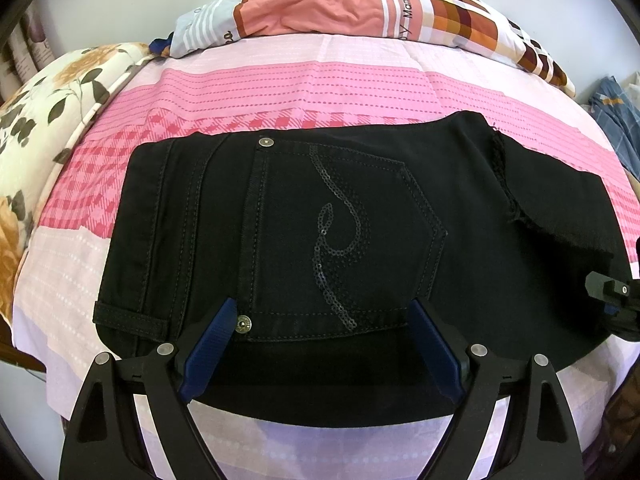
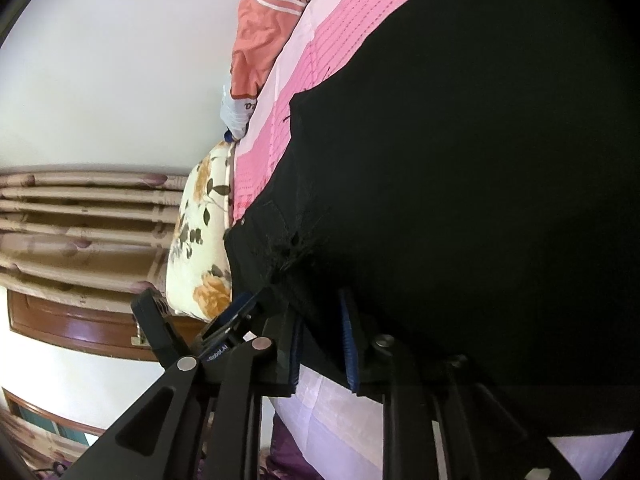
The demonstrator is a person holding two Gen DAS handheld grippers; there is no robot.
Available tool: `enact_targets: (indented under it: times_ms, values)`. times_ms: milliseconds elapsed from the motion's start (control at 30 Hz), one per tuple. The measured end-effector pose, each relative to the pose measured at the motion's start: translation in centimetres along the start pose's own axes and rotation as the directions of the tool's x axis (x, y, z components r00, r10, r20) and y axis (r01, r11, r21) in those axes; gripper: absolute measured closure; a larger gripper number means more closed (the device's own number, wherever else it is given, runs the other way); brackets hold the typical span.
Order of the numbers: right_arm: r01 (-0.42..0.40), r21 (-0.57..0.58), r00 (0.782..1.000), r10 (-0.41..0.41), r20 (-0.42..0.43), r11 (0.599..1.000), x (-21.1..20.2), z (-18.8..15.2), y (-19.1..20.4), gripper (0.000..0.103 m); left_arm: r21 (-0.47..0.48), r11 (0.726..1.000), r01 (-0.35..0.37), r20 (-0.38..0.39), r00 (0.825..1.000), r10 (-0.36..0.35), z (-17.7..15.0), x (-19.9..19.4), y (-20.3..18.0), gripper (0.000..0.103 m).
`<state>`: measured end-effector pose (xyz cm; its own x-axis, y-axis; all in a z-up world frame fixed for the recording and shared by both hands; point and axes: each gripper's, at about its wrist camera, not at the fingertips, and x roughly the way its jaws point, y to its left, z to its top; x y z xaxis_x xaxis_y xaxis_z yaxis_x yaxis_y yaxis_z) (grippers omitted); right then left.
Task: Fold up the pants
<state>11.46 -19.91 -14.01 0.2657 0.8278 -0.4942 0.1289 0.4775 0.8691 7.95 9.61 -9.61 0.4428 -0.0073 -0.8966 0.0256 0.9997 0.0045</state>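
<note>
Black pants (image 1: 340,220) lie folded flat on the pink bed sheet (image 1: 304,84), back pocket with a sequin swirl facing up. A frayed leg end lies over them at the right. My left gripper (image 1: 320,332) is open, its blue pads (image 1: 212,344) spread over the near edge of the pants, holding nothing. My right gripper shows at the far right edge of the left wrist view (image 1: 612,300). In the right wrist view the right gripper (image 2: 320,332) is rolled sideways, its jaws narrowed around the edge of the pants (image 2: 480,200). The left gripper also shows there (image 2: 224,320).
A striped orange and white quilt (image 1: 340,8) lies along the far side of the bed. A floral pillow (image 1: 40,128) sits at the left. Blue checked cloth (image 1: 620,120) is at the right. A curtain (image 2: 80,220) and wooden furniture (image 2: 72,324) stand beyond the bed.
</note>
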Motion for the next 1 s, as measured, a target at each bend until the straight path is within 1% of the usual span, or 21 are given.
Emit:
enact_targets:
  times_ms: [67,233,300,400,567,700,767,833,933,1000]
  values:
    - [0.004,-0.007,1.000,-0.004,-0.005,1.000,0.1,0.0,0.1,0.080,0.000,1.000,0.000,0.000,1.000,0.000,0.0,0.0,0.0,0.016]
    - [0.003,-0.019,1.000,-0.004,-0.026,1.000,0.4,-0.2,0.4,0.068,0.000,1.000,-0.001,0.000,1.000,0.001,0.0,0.0,0.0,0.016]
    - [-0.003,-0.024,0.999,0.003,-0.036,1.000,0.6,-0.3,0.6,0.066,0.000,1.000,-0.001,0.000,1.000,0.001,0.0,0.0,0.0,0.016]
    - [-0.011,-0.018,0.997,0.010,-0.077,1.000,1.3,-0.7,0.6,0.065,0.000,1.000,-0.002,0.000,1.000,0.002,0.0,0.0,0.0,0.016]
    - [-0.013,-0.032,0.994,0.010,-0.109,0.999,2.0,-1.2,0.8,0.065,-0.007,1.000,0.005,-0.006,1.000,-0.005,0.0,0.1,0.1,0.016]
    - [-0.036,-0.013,0.992,0.034,-0.119,0.999,2.0,-1.3,0.5,0.063,-0.003,1.000,0.003,-0.007,1.000,-0.003,-0.1,0.1,0.2,0.016]
    - [-0.064,0.012,0.989,0.065,-0.132,0.998,2.0,-1.4,0.2,0.060,0.002,1.000,-0.001,-0.008,1.000,0.001,-0.1,0.1,0.2,0.016]
    - [-0.096,0.028,0.988,0.098,-0.121,0.995,1.6,-1.3,0.1,0.059,0.004,1.000,-0.001,-0.010,1.000,0.001,0.0,0.1,0.2,0.016]
    - [-0.097,0.030,0.991,0.099,-0.093,0.995,0.5,-1.2,0.1,0.056,-0.002,1.000,0.003,-0.005,1.000,-0.003,0.0,-0.2,0.4,0.015]
    - [-0.114,0.042,0.990,0.117,-0.080,0.993,-0.4,-1.5,0.0,0.056,-0.003,1.000,0.017,0.004,1.000,-0.017,0.1,-0.4,0.4,0.015]
